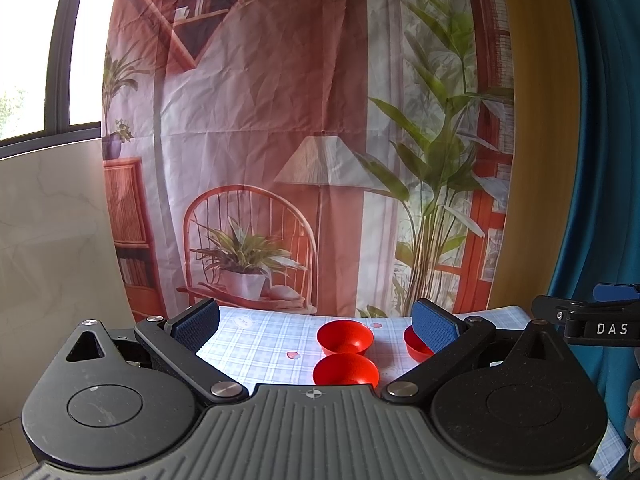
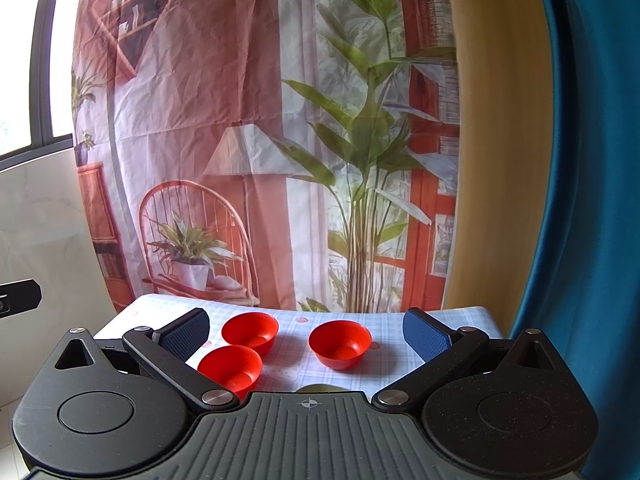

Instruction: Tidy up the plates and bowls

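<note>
Three red bowls stand upright on a table with a blue-checked cloth (image 2: pixel 384 344). In the right wrist view they are a far left bowl (image 2: pixel 250 332), a near left bowl (image 2: pixel 230 368) and a right bowl (image 2: pixel 340 344). In the left wrist view I see a far bowl (image 1: pixel 345 337), a near bowl (image 1: pixel 345 369) and a third bowl (image 1: pixel 416 346) partly hidden behind the right finger. My left gripper (image 1: pixel 316 326) is open and empty, above the table's near side. My right gripper (image 2: pixel 306 332) is open and empty, apart from the bowls. A greenish rim (image 2: pixel 322 389) shows just above the right gripper's body.
A printed backdrop (image 2: pixel 260 140) of a room hangs right behind the table. A white marble wall (image 1: pixel 52 240) is on the left and a blue curtain (image 2: pixel 588 200) on the right. The right gripper's body (image 1: pixel 592 320) shows at the right edge of the left wrist view.
</note>
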